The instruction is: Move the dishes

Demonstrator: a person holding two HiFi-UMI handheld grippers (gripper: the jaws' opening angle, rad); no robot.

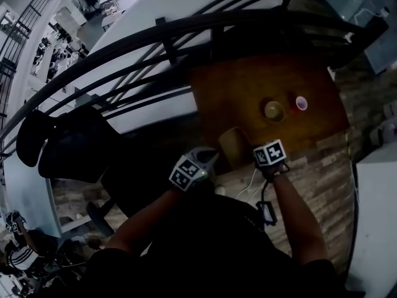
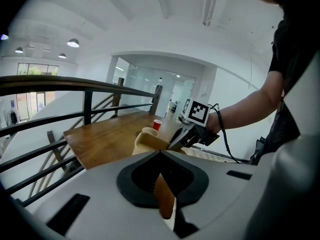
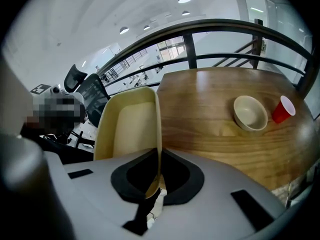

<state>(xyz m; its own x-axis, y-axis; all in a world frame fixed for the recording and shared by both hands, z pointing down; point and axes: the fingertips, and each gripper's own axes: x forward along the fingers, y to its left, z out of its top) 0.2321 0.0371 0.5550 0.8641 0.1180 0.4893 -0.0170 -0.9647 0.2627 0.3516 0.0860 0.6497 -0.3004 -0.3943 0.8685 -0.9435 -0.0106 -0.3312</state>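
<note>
- Left gripper view: fingers of the left gripper (image 2: 161,156) are clamped on the tan rim of the tray (image 2: 148,143). The rim runs straight out from the jaws, with its long axis pointing away toward the right gripper (image 2: 186,134) at the tray's far end. Wooden table (image 2: 107,139) and red cup (image 2: 157,124) lie beyond.
- Right gripper view: right gripper (image 3: 159,156) fingers are pinched on the tray's (image 3: 127,124) thin side wall. The wall stands upright, the hollow faces left, and the long axis runs off toward the railing (image 3: 200,31). The tray sits at the table's (image 3: 210,134) left edge. Bare wood lies beside it, with the bowl (image 3: 251,112) and red cup (image 3: 283,109) well apart at right.
- Head view: dark. The tray (image 1: 234,144) sits between the left gripper (image 1: 209,159) and right gripper (image 1: 263,157) at the table's (image 1: 248,85) near edge. Cannot tell whether it is resting or lifted. The railing (image 1: 186,30) rings the far side.
</note>
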